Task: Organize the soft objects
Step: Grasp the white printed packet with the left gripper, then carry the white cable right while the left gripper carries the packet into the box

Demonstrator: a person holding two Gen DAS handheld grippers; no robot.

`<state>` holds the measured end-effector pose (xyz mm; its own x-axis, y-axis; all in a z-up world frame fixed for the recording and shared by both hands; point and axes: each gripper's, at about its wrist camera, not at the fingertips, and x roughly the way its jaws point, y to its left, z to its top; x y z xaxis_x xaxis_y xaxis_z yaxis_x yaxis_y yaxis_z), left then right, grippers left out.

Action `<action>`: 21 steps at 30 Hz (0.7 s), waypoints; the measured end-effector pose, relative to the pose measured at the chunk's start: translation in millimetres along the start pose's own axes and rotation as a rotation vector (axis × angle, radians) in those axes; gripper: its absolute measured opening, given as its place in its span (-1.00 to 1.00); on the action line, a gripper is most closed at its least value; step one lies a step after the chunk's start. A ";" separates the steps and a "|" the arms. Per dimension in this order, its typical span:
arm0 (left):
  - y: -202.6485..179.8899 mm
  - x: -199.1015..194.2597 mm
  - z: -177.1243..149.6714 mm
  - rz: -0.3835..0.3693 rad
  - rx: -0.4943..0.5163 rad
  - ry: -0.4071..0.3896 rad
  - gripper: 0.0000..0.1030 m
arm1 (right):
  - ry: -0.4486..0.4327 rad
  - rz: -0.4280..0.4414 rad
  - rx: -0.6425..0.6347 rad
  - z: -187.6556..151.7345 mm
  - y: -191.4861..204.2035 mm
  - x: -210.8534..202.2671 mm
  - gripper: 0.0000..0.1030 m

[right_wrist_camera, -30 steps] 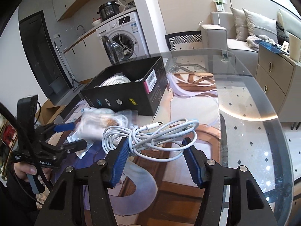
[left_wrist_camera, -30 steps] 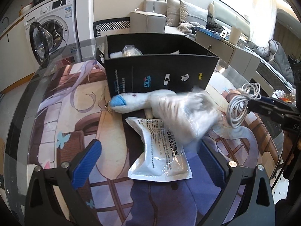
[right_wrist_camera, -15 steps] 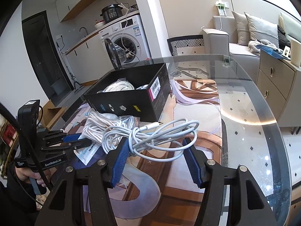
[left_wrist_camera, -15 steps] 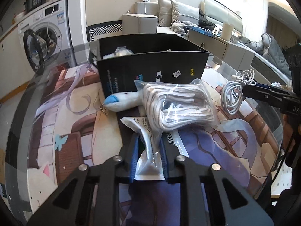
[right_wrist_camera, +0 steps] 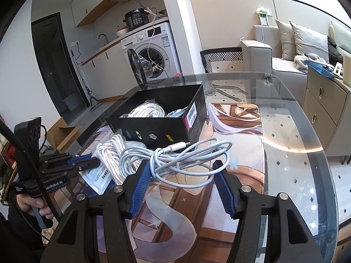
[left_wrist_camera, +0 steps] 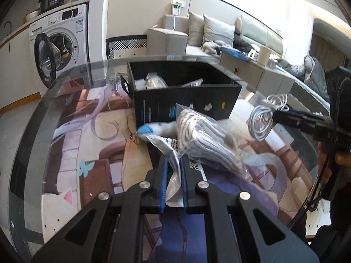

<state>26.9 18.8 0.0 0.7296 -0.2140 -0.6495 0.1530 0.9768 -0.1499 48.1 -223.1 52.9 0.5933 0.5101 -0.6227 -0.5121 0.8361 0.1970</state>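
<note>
Rope bag (left_wrist_camera: 204, 135) light, floppy, slick; pinched by its plastic neck in left gripper (left_wrist_camera: 174, 180), near black box (left_wrist_camera: 186, 107). Right gripper (right_wrist_camera: 182, 175) clamped around white cable coil (right_wrist_camera: 175, 160).

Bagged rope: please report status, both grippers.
Left gripper shut on bagged rope, just closed. Right gripper holds white cable. Black box ahead, open, partly filled.
</note>
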 end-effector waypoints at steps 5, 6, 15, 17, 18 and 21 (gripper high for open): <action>3.2 -7.2 5.8 0.007 -0.007 -0.030 -0.83 | -0.012 0.001 -0.004 2.5 1.9 -3.0 0.14; 3.6 -8.7 7.0 0.011 -0.012 -0.036 -0.83 | -0.017 0.001 -0.005 3.2 2.3 -4.1 0.14; 9.2 -25.3 18.1 0.036 -0.036 -0.103 -0.84 | -0.054 0.009 -0.026 13.6 8.0 -9.0 0.14; 9.5 -27.7 20.9 0.037 -0.035 -0.113 -0.84 | -0.061 0.012 -0.032 16.2 9.9 -10.1 0.14; 9.9 -28.4 22.1 0.038 -0.035 -0.119 -0.84 | -0.066 0.013 -0.035 17.7 10.9 -10.6 0.14; 9.9 -32.1 26.8 0.039 -0.034 -0.135 -0.84 | -0.076 0.015 -0.041 21.3 13.6 -10.7 0.14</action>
<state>22.9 35.6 39.3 0.8182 -0.1701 -0.5492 0.1014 0.9829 -0.1534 48.0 -212.9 78.4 0.6300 0.5378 -0.5602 -0.5456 0.8199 0.1736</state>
